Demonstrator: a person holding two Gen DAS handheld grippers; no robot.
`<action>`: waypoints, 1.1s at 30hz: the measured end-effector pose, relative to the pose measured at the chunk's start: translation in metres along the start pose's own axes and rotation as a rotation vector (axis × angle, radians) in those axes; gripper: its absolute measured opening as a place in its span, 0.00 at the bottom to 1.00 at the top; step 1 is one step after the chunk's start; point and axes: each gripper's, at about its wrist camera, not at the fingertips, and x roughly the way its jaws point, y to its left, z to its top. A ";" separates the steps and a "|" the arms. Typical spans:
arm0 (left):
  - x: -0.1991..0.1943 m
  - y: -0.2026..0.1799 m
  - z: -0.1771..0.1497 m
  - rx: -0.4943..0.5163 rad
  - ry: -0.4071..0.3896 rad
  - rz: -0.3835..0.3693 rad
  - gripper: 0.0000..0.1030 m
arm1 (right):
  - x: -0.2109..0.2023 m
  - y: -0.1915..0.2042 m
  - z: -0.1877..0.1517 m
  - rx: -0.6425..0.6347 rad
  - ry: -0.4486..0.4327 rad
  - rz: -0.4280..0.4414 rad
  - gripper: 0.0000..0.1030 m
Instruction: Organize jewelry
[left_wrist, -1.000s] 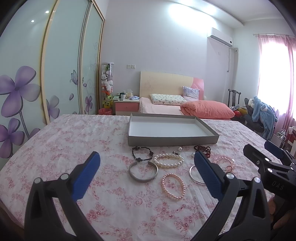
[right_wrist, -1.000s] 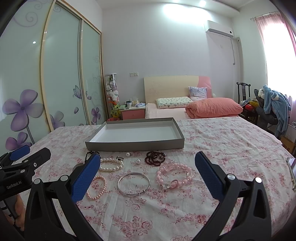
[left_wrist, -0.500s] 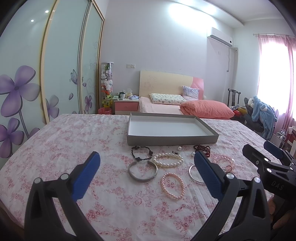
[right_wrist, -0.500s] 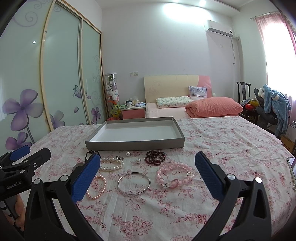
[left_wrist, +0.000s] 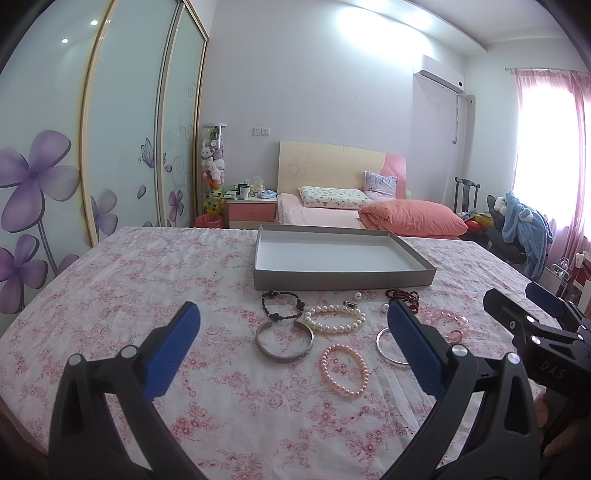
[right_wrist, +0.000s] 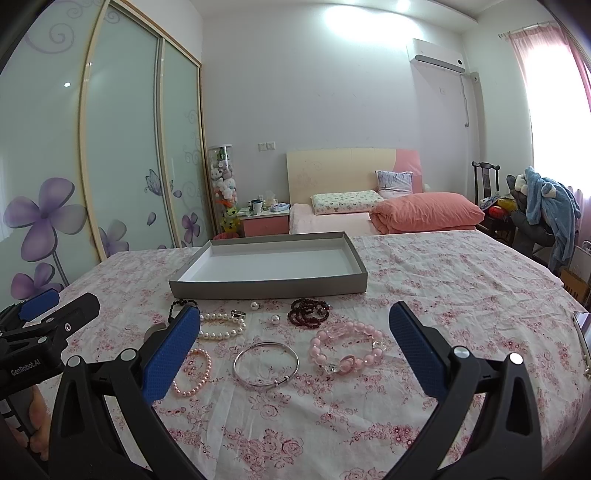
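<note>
Several bracelets lie on a floral tablecloth in front of an empty grey tray (left_wrist: 343, 278) (right_wrist: 266, 288). In the left wrist view: a black bead bracelet (left_wrist: 282, 304), a silver cuff (left_wrist: 284, 341), a white pearl bracelet (left_wrist: 334, 319), a pink pearl bracelet (left_wrist: 344, 371). In the right wrist view: a thin silver bangle (right_wrist: 266, 363), a chunky pink bead bracelet (right_wrist: 345, 350), a dark red bead bracelet (right_wrist: 309, 312). My left gripper (left_wrist: 293, 328) and right gripper (right_wrist: 295, 328) are both open and empty, held above the cloth short of the jewelry.
The table (right_wrist: 461, 295) has a pink floral cloth. Two loose pearl beads (right_wrist: 274, 319) lie near the tray. Behind are a bed (right_wrist: 369, 218), a wardrobe with sliding doors (right_wrist: 129, 147) at left and a chair with clothes (right_wrist: 543, 218) at right.
Both grippers have stayed open and almost still; the views have shifted only slightly. No jewelry has moved.
</note>
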 end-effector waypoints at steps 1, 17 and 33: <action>0.000 0.000 0.001 0.000 0.000 0.001 0.96 | 0.000 0.000 0.000 0.000 0.000 0.000 0.98; 0.000 0.000 0.000 -0.001 0.001 0.000 0.96 | 0.000 0.000 0.001 0.001 0.002 0.000 0.98; 0.000 0.000 0.000 -0.001 0.002 -0.001 0.96 | 0.001 -0.001 -0.001 0.003 0.004 0.001 0.98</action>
